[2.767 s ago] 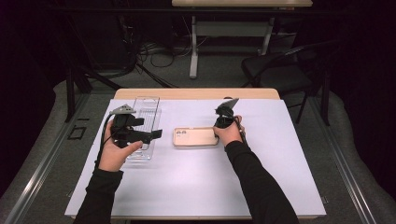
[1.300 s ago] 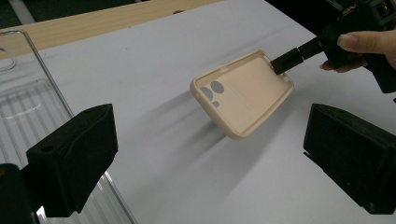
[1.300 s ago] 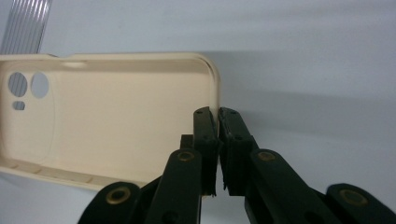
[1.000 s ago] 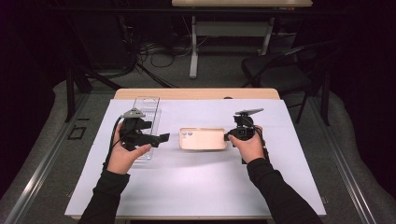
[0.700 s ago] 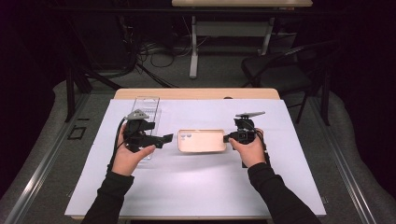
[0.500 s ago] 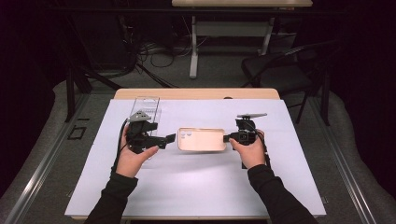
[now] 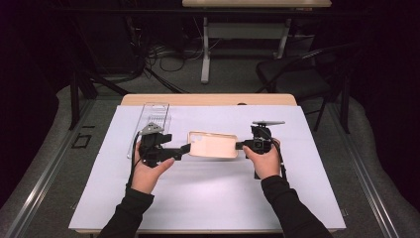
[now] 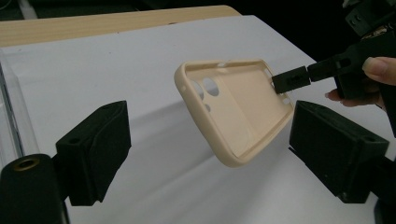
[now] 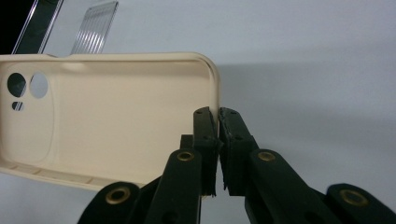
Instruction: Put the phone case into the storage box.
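The beige phone case (image 7: 213, 144) hangs tilted above the white tabletop (image 7: 213, 203), near its middle. The right gripper (image 7: 241, 145) pinches the case's right edge wall tight between its fingers (image 9: 205, 128). The left gripper (image 7: 184, 148) has just been closing; its fingers (image 8: 95, 144) stand wide apart on either side of the case's left end without touching it. A clear plastic tray (image 7: 154, 113) lies far left.

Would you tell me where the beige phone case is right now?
The phone case is mid-table in the high view, held off the white sheet by the right gripper at one end, the left gripper near the other.
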The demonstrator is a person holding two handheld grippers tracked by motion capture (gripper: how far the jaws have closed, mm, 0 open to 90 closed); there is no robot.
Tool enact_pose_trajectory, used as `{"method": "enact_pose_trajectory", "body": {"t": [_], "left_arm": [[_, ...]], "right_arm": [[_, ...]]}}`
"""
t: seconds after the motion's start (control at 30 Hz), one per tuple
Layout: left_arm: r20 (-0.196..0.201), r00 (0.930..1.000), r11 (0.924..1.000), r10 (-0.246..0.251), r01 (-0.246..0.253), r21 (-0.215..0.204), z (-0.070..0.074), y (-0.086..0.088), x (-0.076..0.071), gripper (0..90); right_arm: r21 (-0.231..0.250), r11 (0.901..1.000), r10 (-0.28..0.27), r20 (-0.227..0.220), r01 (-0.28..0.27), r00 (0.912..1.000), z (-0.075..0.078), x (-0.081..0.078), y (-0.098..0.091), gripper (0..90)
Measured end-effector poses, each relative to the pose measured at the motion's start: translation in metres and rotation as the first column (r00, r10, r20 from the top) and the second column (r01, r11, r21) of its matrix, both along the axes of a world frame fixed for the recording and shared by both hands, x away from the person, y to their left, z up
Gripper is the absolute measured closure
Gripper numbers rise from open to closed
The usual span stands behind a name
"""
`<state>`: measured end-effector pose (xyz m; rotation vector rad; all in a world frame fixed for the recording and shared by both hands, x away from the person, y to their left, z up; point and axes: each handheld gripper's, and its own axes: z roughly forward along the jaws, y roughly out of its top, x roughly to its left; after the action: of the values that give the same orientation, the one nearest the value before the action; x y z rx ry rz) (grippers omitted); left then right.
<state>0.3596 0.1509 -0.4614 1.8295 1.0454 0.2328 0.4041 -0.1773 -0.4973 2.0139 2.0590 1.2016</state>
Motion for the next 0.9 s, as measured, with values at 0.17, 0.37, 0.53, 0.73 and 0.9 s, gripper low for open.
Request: {"method": "enact_pose_trajectory", "body": {"t": [0.17, 0.37, 0.53, 0.73, 0.9], "left_arm": [[-0.033, 0.9994, 0.9995, 0.001, -0.002, -0.030, -0.007, -0.003, -0.002, 15.2], [-0.051, 0.9986, 0.9975, 0.013, -0.017, -0.068, -0.015, -0.004, -0.006, 16.7], [-0.054, 0.9984, 0.9967, 0.014, -0.019, -0.080, -0.020, -0.005, -0.008, 18.1], [-0.087, 0.9962, 0.9948, 0.009, -0.018, -0.100, -0.028, -0.009, -0.009, 18.7], [-0.105, 0.9945, 0.9941, -0.003, -0.008, -0.108, -0.032, -0.012, -0.008, 20.3]], "right_arm": [[0.009, 0.9999, -0.008, 0.002, 0.008, 1.0000, 0.001, 0.000, 0.000, 86.5], [0.011, 0.9999, -0.006, 0.002, 0.006, 1.0000, 0.003, 0.000, 0.000, 86.5], [0.020, 0.9998, -0.005, 0.012, 0.005, 0.9999, 0.005, -0.001, 0.001, 86.5], [0.030, 0.9995, -0.007, 0.008, 0.007, 0.9999, 0.005, -0.002, 0.002, 86.5], [0.031, 0.9995, -0.006, 0.011, 0.005, 0.9999, 0.005, -0.002, 0.003, 86.4]]}}
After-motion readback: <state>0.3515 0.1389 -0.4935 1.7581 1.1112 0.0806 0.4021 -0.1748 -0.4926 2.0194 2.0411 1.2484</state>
